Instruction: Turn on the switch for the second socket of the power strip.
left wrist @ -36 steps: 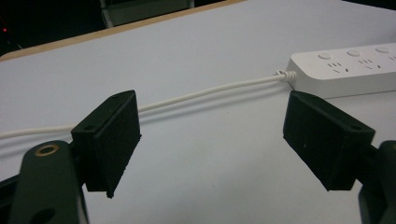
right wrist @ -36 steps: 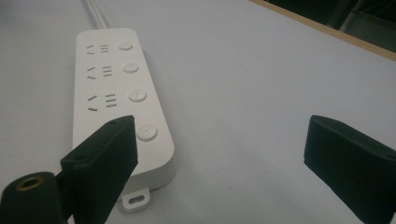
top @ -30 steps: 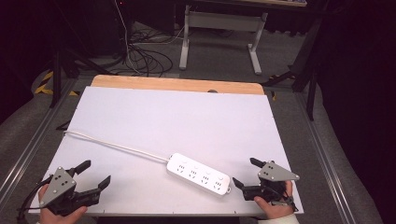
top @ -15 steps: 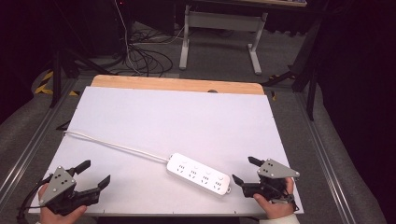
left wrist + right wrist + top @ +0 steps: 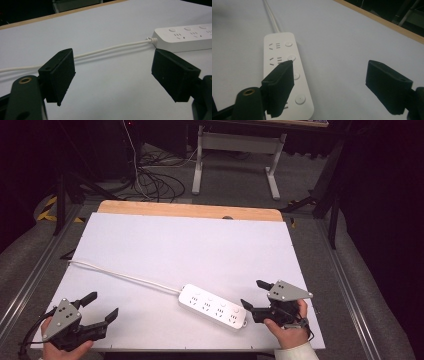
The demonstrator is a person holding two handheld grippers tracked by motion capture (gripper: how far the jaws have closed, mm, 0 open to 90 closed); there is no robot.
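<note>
A white power strip [image 5: 212, 306] with several sockets and buttons lies flat near the front middle of the white table [image 5: 190, 245]. Its white cord [image 5: 125, 277] runs from the strip's left end to the table's left edge. My left gripper [image 5: 100, 307] rests open at the front left corner, held by a hand, with nothing between its jaws; the left gripper view shows the cord [image 5: 100, 50] and the strip's end [image 5: 185, 37] beyond them. My right gripper [image 5: 254, 294] stands open just right of the strip, empty. The right gripper view has the power strip [image 5: 284, 72] partly behind its left jaw.
A wooden strip [image 5: 190, 211] borders the table's far edge. Metal rails [image 5: 27, 285] run along both sides. Beyond the table stand a desk frame [image 5: 235, 155] and a tangle of dark cables [image 5: 150, 180] on the floor.
The right gripper has shifted slightly lower toward the front edge. The left gripper has barely moved. The strip and cord lie as before.
</note>
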